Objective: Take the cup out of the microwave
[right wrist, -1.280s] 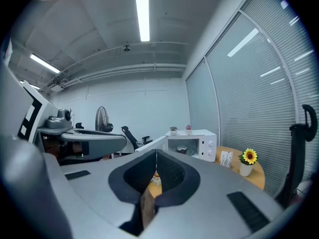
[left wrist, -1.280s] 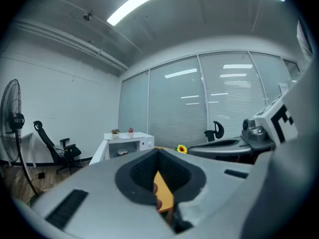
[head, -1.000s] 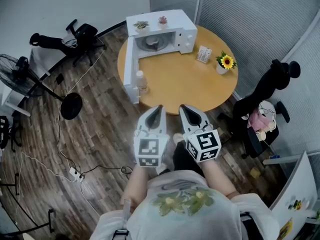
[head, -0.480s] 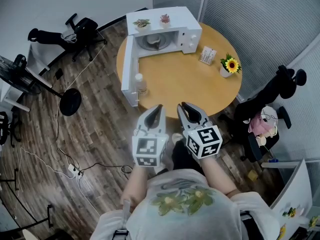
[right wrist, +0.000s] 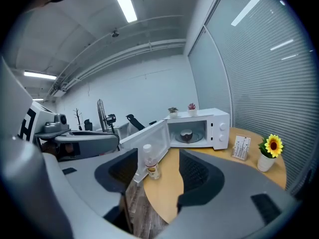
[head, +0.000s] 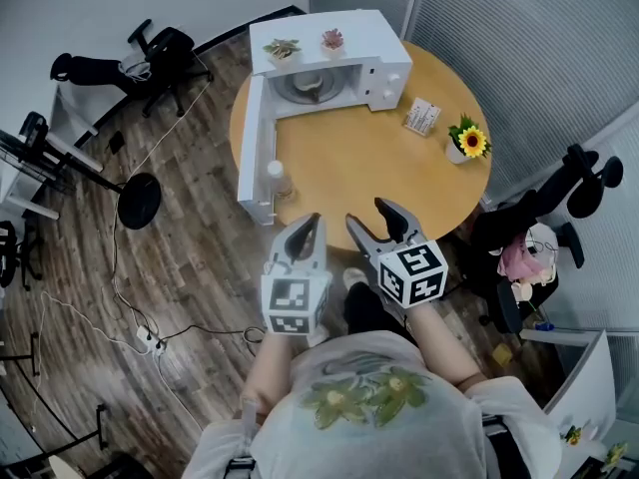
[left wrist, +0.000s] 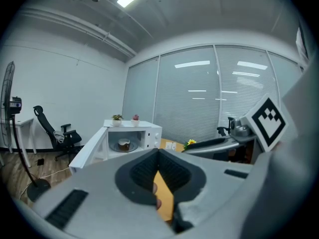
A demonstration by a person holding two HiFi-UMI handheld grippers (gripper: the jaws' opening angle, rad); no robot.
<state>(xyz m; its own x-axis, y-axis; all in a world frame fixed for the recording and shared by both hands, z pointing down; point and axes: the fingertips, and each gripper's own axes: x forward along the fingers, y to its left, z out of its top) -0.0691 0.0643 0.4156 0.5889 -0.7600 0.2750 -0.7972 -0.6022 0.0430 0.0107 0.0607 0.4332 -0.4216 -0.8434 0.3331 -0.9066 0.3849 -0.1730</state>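
Observation:
A white microwave (head: 329,53) stands at the far side of the round wooden table (head: 379,168), its door (head: 250,148) swung wide open. Inside on the turntable sits the brown and white cup (head: 312,89), which also shows in the left gripper view (left wrist: 124,145) and the right gripper view (right wrist: 186,135). Both grippers hover at the table's near edge, far from the cup. My left gripper (head: 308,230) is shut and holds nothing. The jaws of my right gripper (head: 368,216) are opening, with nothing between them.
A small clear bottle (head: 280,179) stands on the table beside the open door. A card holder (head: 422,118) and a potted sunflower (head: 467,143) sit at the table's right. Two small plants (head: 306,44) top the microwave. Office chairs, a fan stand (head: 140,201) and cables surround the table.
Both grippers have moved forward to the table's near edge. The right gripper's jaws, shut in the earlier frames, now stand apart. The left gripper stays shut.

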